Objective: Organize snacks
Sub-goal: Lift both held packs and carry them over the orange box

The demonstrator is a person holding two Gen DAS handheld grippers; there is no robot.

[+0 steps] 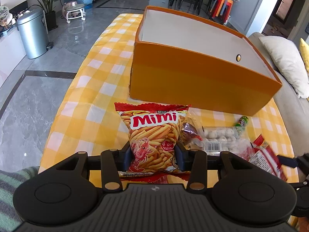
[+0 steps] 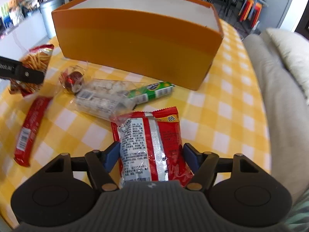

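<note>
My left gripper (image 1: 154, 154) is shut on a Mimi prawn-stick bag (image 1: 154, 131), its blue pads pressing the bag's lower half from both sides. The right wrist view shows that bag (image 2: 36, 60) at the far left, in the left gripper's dark fingers (image 2: 25, 73). My right gripper (image 2: 151, 154) is shut on a red snack packet (image 2: 150, 135), printed back side up. The orange box (image 1: 193, 81) with a white inside stands open-topped just beyond both bags on the yellow checked cloth (image 1: 92, 89). In the right wrist view the box (image 2: 135, 44) is straight ahead.
Between the grippers lie a clear tray of white balls (image 2: 102, 96), a green tube (image 2: 152, 92), a small clear bag of red sweets (image 2: 73, 79) and a long red bar (image 2: 29, 129). A sofa with a cushion (image 2: 285, 58) borders the table's right. A metal bin (image 1: 32, 32) stands on the floor to the left.
</note>
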